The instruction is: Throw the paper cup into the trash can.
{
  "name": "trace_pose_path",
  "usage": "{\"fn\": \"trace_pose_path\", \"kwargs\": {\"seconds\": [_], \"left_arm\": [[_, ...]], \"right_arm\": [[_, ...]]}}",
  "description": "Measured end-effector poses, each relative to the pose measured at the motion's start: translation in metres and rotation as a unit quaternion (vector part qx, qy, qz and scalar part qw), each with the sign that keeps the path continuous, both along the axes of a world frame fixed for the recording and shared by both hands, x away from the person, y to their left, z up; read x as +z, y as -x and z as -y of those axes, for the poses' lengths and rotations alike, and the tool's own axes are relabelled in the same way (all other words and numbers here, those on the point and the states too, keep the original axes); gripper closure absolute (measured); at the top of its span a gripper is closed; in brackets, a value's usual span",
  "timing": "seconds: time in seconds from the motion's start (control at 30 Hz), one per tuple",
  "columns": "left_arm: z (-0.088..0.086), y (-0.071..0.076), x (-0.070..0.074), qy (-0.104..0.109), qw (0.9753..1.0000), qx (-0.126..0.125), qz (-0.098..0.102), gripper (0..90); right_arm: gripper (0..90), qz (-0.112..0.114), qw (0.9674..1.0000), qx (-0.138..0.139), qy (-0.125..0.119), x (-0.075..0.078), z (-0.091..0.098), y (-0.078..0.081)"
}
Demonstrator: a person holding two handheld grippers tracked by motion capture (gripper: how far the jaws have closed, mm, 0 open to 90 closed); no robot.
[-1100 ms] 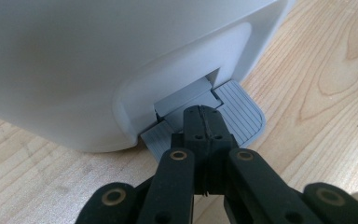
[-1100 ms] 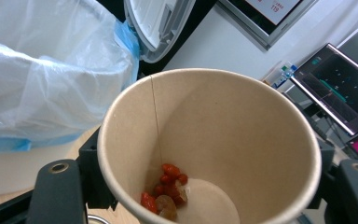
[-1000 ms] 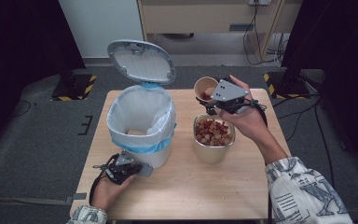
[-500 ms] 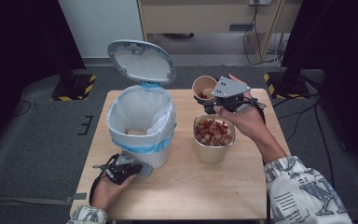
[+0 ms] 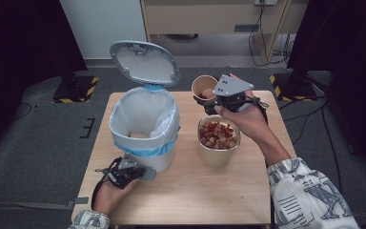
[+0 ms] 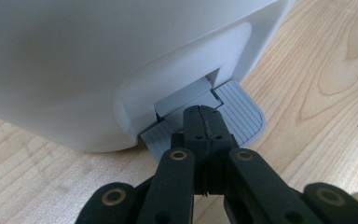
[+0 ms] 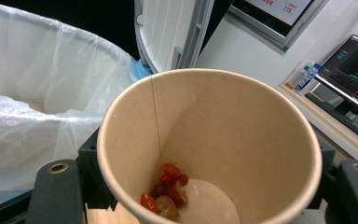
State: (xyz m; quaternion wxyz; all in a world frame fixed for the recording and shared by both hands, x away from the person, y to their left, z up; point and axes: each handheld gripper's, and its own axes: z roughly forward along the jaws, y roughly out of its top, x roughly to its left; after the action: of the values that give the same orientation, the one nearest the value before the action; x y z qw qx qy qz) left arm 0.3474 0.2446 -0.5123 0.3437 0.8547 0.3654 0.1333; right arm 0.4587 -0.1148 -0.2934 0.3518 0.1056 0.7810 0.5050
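**Visitor:** Pale wood, that table [image 5: 190,191]? Any writing you can read around it?

**Me:** Light wood with a clear grain, yes. As for writing, very little: in my right gripper view a red panel on the far wall carries white figures that look like "119", and the rest is too small to read. A dark monitor [image 7: 349,65] beside it shows thin green lines. None of the tableware has a label.

**Visitor:** What is in your right gripper [image 5: 218,103]?

**Me:** A brown paper cup [image 7: 209,144], round, smooth-walled, with one straight seam down the inside. My jaws pinch it from both sides, and I hold it above the far edge of the table, just behind the paper bowl [image 5: 218,143]. A few glossy red bits and a tan lump [image 7: 168,191] lie on its pale bottom. The bowl is wider, of the same kraft paper, and heaped with red and brown pieces.

**Visitor:** And your left gripper [image 6: 204,126]?

**Me:** Its jaws are pressed together with nothing between them, and their tips rest on the grey ribbed pedal [image 6: 233,114] at the foot of the white plastic bin [image 5: 145,129]. That bin stands at the table's left, its lid [image 5: 144,63] up, lined with a thin crinkled white bag that has a blue band at the rim.
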Motion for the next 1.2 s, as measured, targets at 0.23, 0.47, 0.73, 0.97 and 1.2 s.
{"fn": "trace_pose_path", "kwargs": {"seconds": [0.23,0.47,0.73,0.97,1.2], "left_arm": [[0.0,0.0,0.0,0.001,1.0,0.001,0.0,89.9],[0.0,0.0,0.0,0.0,1.0,0.0,0.0,89.9],[0.0,0.0,0.0,0.0,1.0,0.0,0.0,89.9],[0.0,0.0,0.0,0.0,1.0,0.001,0.0,89.9],[0.0,0.0,0.0,0.001,1.0,0.0,0.0,89.9]], "right_arm": [[27.9,-0.001,1.0,0.005,-0.002,0.005,-0.003,0.0],[27.9,-0.002,1.0,0.007,-0.002,0.009,-0.006,0.0],[27.9,-0.001,0.9999,0.015,-0.005,0.014,-0.012,0.003],[27.9,-0.009,0.9996,0.021,-0.018,0.016,-0.018,0.005],[27.9,-0.013,0.9992,0.029,-0.025,0.022,-0.027,0.006]]}}
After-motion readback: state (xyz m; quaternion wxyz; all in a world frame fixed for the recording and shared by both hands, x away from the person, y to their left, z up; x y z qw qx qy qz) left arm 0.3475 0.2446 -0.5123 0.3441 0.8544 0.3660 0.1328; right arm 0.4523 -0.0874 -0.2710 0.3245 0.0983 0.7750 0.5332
